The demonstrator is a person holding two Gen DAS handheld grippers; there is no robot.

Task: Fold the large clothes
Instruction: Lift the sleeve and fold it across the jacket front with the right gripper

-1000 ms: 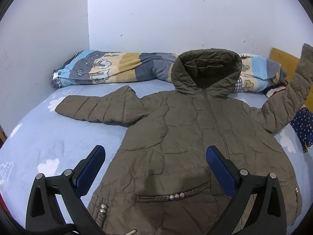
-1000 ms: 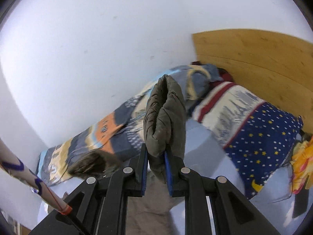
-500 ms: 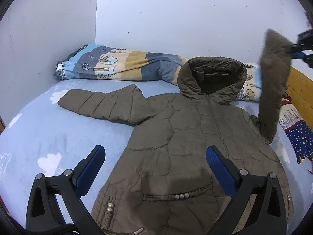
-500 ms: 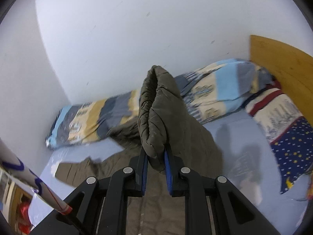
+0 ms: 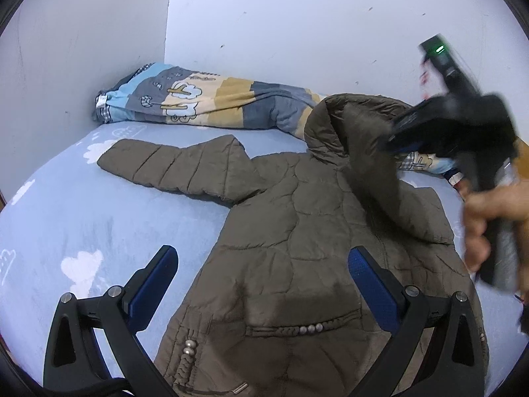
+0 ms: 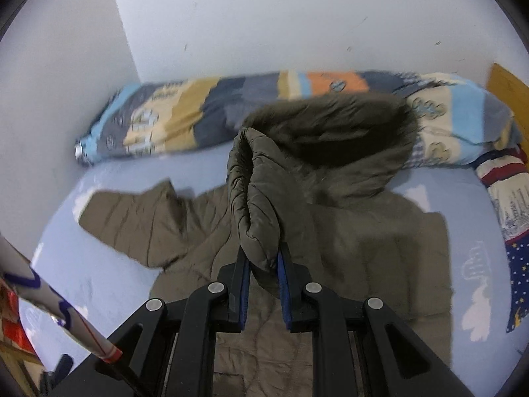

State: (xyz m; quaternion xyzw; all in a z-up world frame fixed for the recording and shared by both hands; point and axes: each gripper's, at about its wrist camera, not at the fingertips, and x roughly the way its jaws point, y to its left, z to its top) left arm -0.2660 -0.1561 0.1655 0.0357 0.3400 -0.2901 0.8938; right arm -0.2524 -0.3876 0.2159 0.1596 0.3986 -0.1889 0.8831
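An olive-brown quilted hooded jacket [image 5: 297,231] lies front-up on a pale blue bed sheet with white cloud prints [image 5: 66,218]. It fills the centre and lower half of the left wrist view, with its hood [image 5: 344,125] toward the upper right.

One sleeve [image 5: 172,165] lies flat on the sheet at centre left of that view, pointing toward the left edge. The other sleeve [image 6: 254,198] is raised off the bed. In the right wrist view it stands at frame centre, and its cuff end is clamped between the blue pads of the right gripper [image 6: 263,264]. The fingers stand narrow and pinch the padded fabric on both sides.

In the left wrist view, the right gripper [image 5: 396,139] appears blurred at the upper right, above the jacket's shoulder. A person's hand [image 5: 486,225] grips its handle at the right edge.

The left gripper [image 5: 261,284] occupies the bottom of its own view. Its blue-padded fingers [image 5: 152,284] stand wide apart above the jacket's lower front and hold nothing.

A rolled quilt with blue, yellow and grey patches [image 5: 198,102] lies along the white wall [image 5: 297,26] behind the hood. A wooden headboard [image 6: 506,82] shows at the right edge of the right wrist view.
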